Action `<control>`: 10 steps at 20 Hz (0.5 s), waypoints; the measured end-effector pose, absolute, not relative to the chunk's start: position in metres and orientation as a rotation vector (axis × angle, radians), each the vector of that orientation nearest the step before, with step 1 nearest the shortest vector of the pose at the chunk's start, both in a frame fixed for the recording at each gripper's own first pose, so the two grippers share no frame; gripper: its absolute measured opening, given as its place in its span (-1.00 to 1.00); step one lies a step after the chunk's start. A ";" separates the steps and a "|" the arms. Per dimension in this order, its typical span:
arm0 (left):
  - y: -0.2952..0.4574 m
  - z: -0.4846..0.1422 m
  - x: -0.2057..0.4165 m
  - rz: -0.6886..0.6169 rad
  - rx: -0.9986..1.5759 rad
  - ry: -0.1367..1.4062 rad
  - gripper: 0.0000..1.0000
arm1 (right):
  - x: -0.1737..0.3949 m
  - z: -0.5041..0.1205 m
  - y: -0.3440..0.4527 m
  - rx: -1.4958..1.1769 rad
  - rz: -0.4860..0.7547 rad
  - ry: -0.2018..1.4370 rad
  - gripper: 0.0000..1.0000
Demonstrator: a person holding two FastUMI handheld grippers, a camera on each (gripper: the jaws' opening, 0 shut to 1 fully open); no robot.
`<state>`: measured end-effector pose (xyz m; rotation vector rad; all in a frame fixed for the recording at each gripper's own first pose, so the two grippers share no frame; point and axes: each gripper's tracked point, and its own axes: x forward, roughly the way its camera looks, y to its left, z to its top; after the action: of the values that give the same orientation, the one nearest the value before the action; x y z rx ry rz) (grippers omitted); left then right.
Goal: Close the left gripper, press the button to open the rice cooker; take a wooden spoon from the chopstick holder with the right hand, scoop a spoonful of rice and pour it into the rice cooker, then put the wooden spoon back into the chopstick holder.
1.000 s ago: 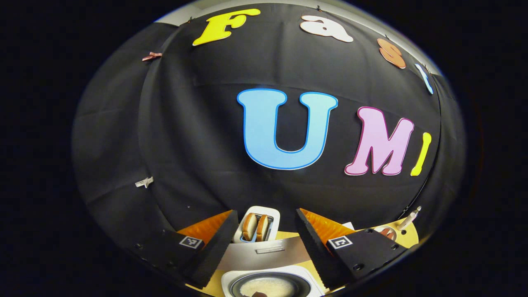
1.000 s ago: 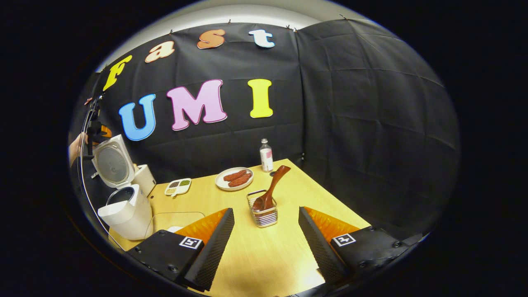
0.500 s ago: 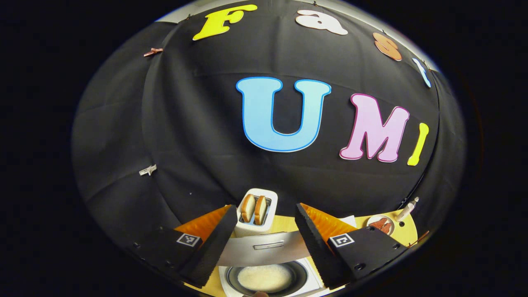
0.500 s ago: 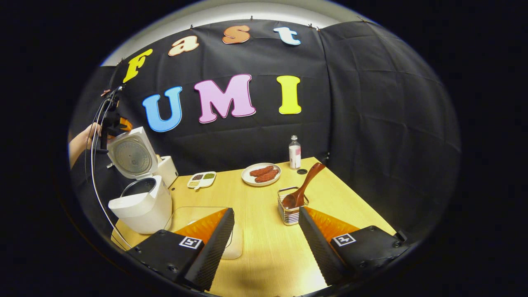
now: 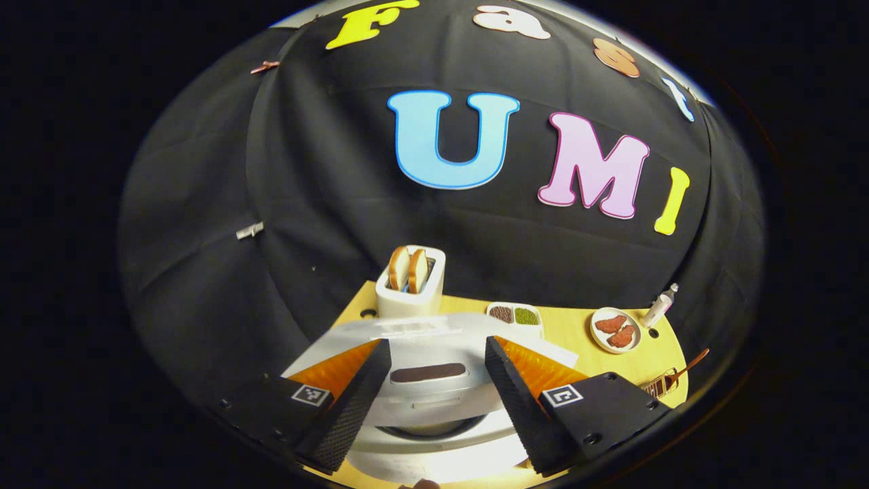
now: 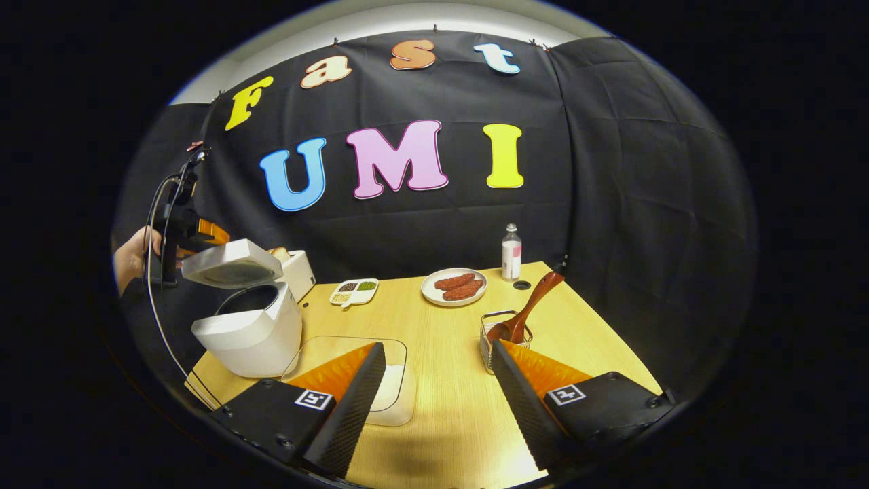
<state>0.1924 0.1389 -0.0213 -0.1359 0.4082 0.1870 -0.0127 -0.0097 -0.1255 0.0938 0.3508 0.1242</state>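
Note:
The white rice cooker (image 6: 251, 333) stands at the table's left end, its lid (image 6: 231, 263) hanging half lowered over the pot. A hand (image 6: 129, 255) holds my left gripper (image 6: 183, 231) just behind and above that lid. In the left gripper view my left gripper (image 5: 436, 346) is open, and the lid (image 5: 434, 397) lies below, between its fingers. The wooden spoon (image 6: 533, 309) leans in the wire chopstick holder (image 6: 499, 336), right by the tip of one finger of my right gripper (image 6: 438, 348), which is open and holds nothing. A clear container of rice (image 6: 390, 384) sits under its other finger.
A toaster (image 5: 411, 282) with two bread slices stands behind the cooker. Along the table's far side are a small seasoning dish (image 6: 353, 291), a plate of sausages (image 6: 453, 286) and a bottle (image 6: 511, 252). The yellow table (image 6: 441, 435) ends against the black cloth walls.
The cooker's lid has swung down from upright to half lowered, with the left gripper following it. The right gripper has shifted left, so the holder and spoon now sit by its right finger.

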 end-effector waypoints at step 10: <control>0.116 -0.113 0.158 0.203 -0.064 0.452 0.99 | -0.020 -0.140 -0.007 0.104 0.164 0.396 0.97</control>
<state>0.1579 0.1155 -0.1132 -0.0637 0.4523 0.2026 -0.0202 -0.0072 -0.1397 0.1041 0.3957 0.1642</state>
